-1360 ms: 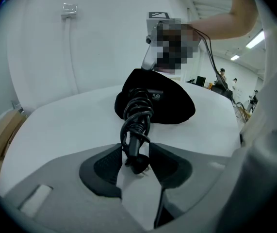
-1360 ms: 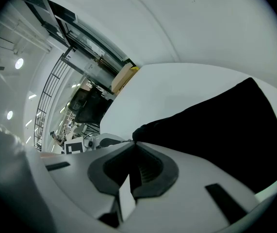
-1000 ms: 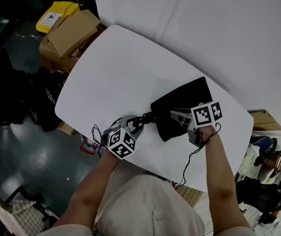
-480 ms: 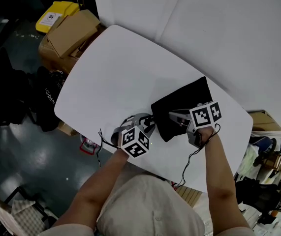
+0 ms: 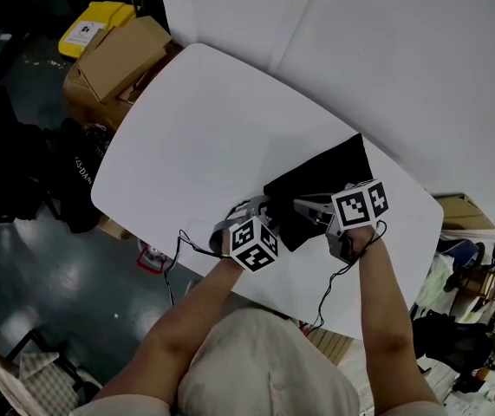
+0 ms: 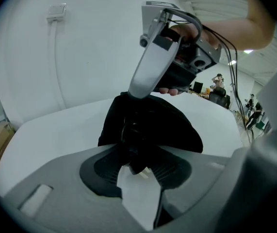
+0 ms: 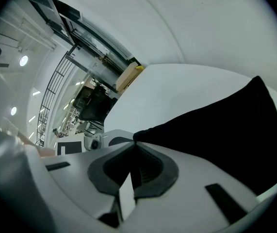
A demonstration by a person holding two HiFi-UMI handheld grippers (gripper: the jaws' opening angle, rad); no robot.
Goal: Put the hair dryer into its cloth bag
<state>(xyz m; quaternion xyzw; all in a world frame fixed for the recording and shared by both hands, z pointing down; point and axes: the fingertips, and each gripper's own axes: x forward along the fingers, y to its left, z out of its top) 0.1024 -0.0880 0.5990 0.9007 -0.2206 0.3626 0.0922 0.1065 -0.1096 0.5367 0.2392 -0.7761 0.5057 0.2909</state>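
The black cloth bag [image 5: 321, 178] lies on the white table [image 5: 204, 128], its mouth toward me. My right gripper [image 5: 300, 204] is shut on the edge of the bag's mouth [image 7: 139, 135] and holds it up. My left gripper [image 5: 263, 210] is shut on the black hair dryer [image 6: 132, 136], whose front end goes into the bag's opening [image 6: 148, 120]. Most of the dryer is hidden by the cloth and by the jaws. In the left gripper view the right gripper [image 6: 137, 92] pinches the bag from above. The bag's body [image 7: 220, 135] stretches off to the right in the right gripper view.
Cardboard boxes [image 5: 121, 57] and a yellow bin [image 5: 98, 22] stand on the floor beyond the table's far left edge. Dark bags [image 5: 30, 163] sit on the floor at the left. A white wall panel [image 5: 377, 42] rises behind the table. Thin cables [image 5: 182, 243] hang from both grippers.
My left gripper has moved right toward the bag's mouth, carrying the hair dryer further into it. The right gripper and the bag have stayed in place.
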